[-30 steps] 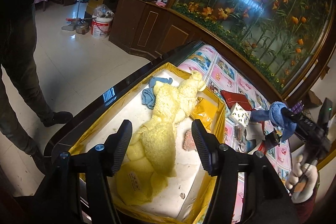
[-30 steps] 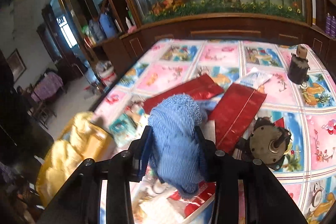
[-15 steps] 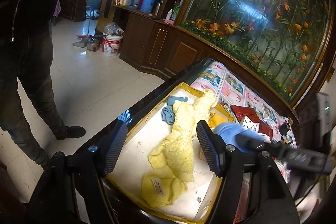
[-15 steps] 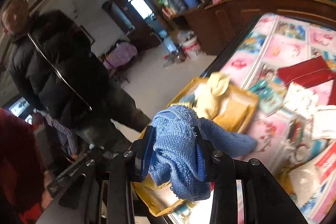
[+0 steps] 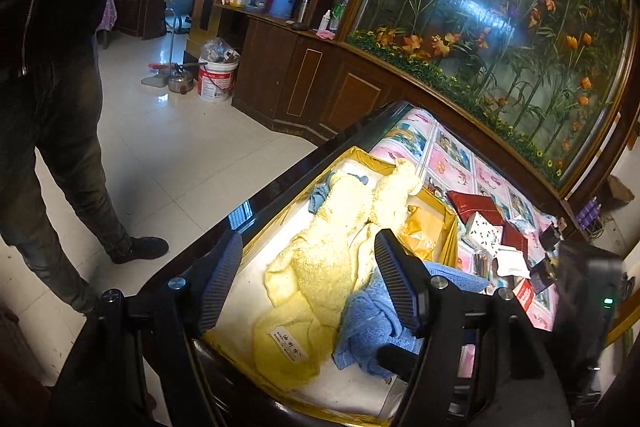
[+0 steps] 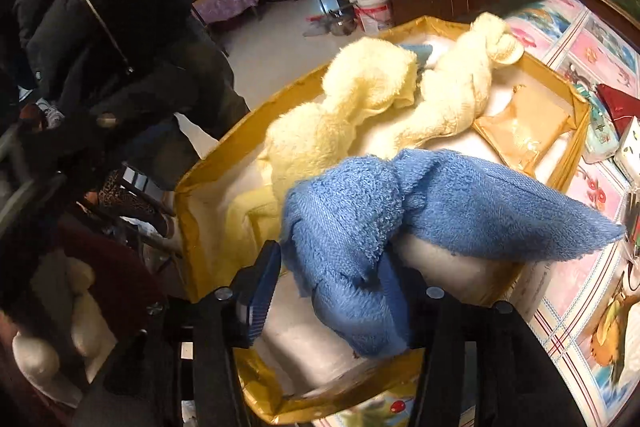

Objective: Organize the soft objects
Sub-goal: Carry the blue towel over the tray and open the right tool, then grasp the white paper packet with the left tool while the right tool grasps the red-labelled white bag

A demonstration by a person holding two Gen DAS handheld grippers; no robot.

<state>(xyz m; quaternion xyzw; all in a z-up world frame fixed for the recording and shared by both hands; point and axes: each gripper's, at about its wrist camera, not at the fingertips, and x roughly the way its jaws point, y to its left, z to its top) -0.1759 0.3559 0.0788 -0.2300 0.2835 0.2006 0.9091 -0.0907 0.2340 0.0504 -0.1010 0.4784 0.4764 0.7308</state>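
From the left wrist camera, the left gripper [image 5: 308, 283] hangs above the shallow gold-lined cardboard box [image 5: 436, 211] with its fingers spread wide and nothing between them. A fluffy pale-yellow towel [image 5: 320, 259] sprawls along the box floor; the crumpled blue terry towel [image 5: 372, 319] lies against its near end.

From the right wrist camera, the right gripper [image 6: 332, 291] has its fingers parted (the blue terry towel [image 6: 360, 219] drapes against the right finger, one corner trailing over the box wall [image 6: 576, 111] toward the cartoon-print tablecloth [image 6: 592, 55]).
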